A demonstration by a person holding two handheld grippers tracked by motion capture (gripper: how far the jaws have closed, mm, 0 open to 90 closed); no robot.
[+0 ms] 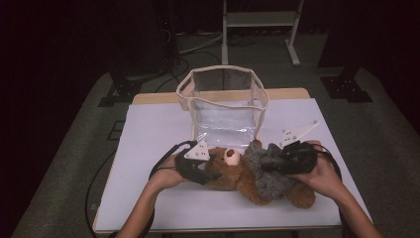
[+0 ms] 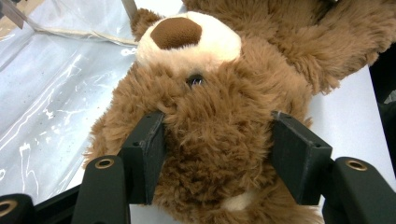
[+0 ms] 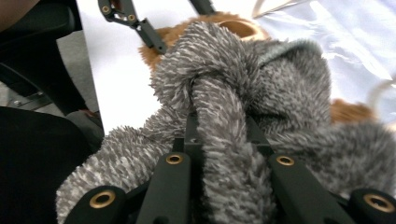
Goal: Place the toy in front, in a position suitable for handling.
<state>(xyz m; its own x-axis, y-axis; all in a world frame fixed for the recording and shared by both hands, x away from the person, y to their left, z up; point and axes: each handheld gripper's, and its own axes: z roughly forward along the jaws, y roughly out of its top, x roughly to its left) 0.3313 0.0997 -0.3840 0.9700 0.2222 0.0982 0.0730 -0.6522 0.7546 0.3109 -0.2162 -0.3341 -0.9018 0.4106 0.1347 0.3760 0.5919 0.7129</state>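
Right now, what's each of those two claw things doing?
Left gripper: jaws around the teddy bear's head, pads against the fur.
Right gripper: shut on the grey fuzzy scarf.

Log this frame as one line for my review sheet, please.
left gripper: jaws around teddy bear head | right gripper: shut on grey scarf | clear bag: upright behind bear | table
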